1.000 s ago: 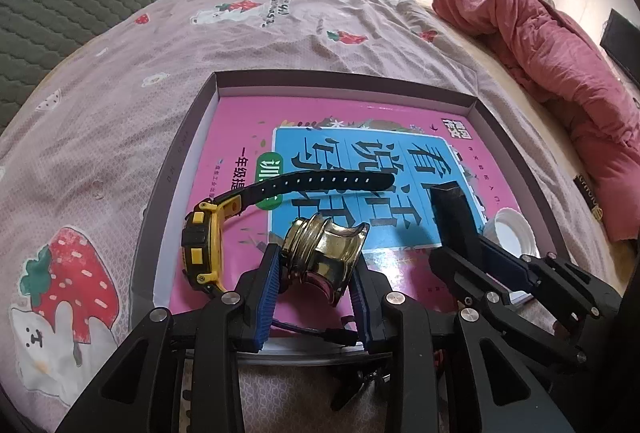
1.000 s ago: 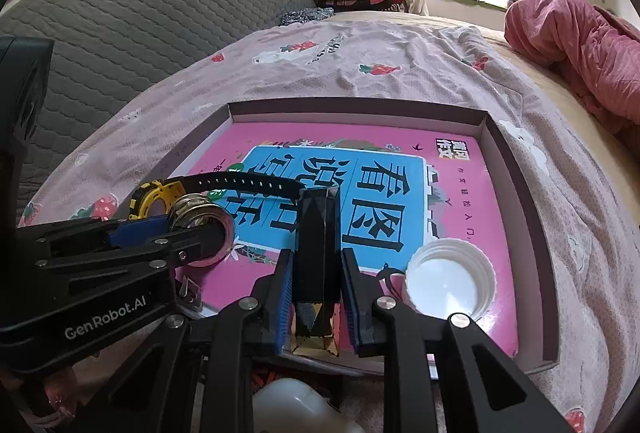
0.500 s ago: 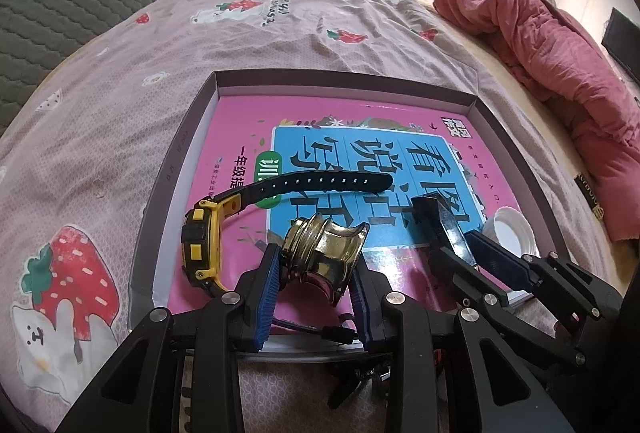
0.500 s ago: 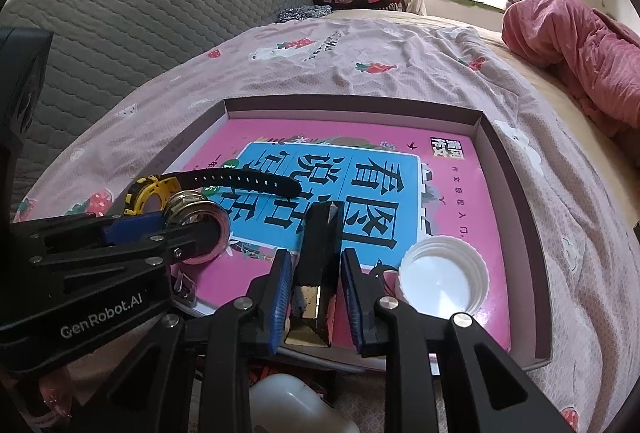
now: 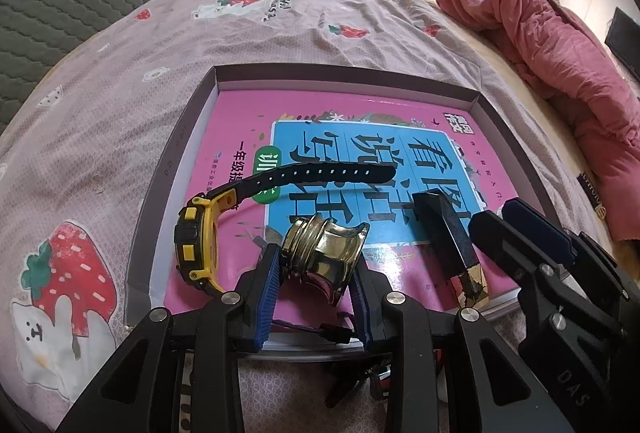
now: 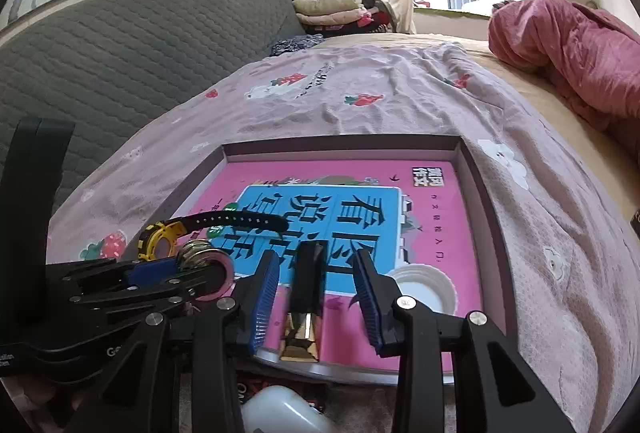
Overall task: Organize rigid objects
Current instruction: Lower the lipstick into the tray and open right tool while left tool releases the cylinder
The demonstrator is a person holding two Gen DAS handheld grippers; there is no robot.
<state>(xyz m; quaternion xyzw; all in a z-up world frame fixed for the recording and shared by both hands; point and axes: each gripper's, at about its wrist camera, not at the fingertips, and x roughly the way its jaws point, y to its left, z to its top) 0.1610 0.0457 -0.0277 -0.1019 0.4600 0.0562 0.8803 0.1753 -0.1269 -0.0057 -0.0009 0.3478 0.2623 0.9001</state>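
Brass-coloured spool sits pinched in the left tool; the right tool is spread around the black-and-gold lipstick tube lying on the pink book.

Right gripper spread wide over the pink book

A black-and-gold bar lies on the book between the fingers, seemingly untouched; a white cap rests just right of it, a yellow watch left.

white bottle: cut by bottom edge | white cap: part-hidden behind finger
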